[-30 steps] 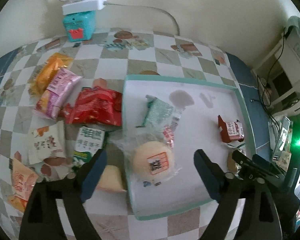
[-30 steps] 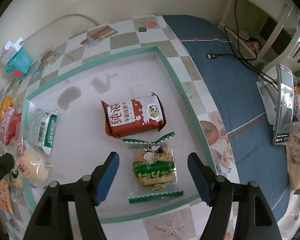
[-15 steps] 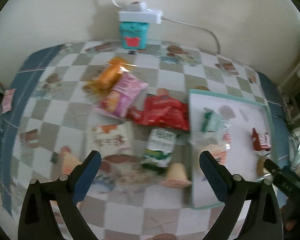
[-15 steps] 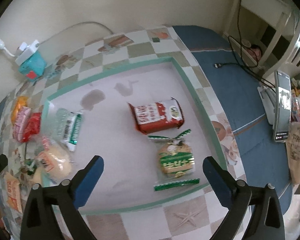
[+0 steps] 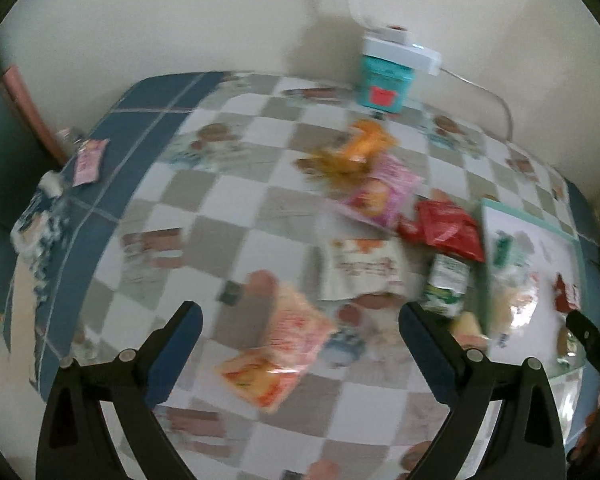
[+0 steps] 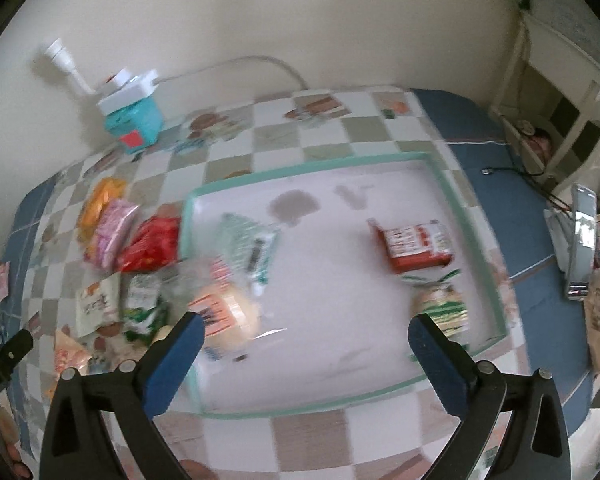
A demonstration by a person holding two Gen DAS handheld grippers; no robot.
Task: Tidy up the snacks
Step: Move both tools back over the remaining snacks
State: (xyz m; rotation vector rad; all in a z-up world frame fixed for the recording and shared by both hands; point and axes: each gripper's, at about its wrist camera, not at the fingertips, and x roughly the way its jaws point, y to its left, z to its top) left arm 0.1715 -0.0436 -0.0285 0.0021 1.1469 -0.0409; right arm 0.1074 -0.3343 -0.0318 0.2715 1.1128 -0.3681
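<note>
Snacks in crinkly plastic wrappers lie scattered on the checked, wipe-clean tabletop (image 5: 236, 184), and four already sit in the flat white tray with the mint-green rim (image 6: 380, 392). Your left gripper (image 5: 298, 330) hangs with its fingers spread wide and empty over the pale orange-and-pink soft packet (image 5: 284, 356), which looks like your next pick. Come down square over it so one finger lands on each long side, and pinch the filled middle, not the flat sealed ends, which would slip. The film is glossy and the contents probably crush easily, so close gently and lift straight up before you carry it across to the tray.

Your right gripper (image 6: 302, 338) is likewise wide open with nothing between its fingers, hovering above the tray's near edge. Below it lie a round pale bun in loose clear film (image 6: 228, 312), a green-and-white flat sachet (image 6: 252, 248), a red boxy biscuit pack (image 6: 418, 244) and a round biscuit in green-striped wrap (image 6: 440, 312). Keep that hand clear of the left one's path. Both views are blurred, so wrapper print cannot be read.
</note>
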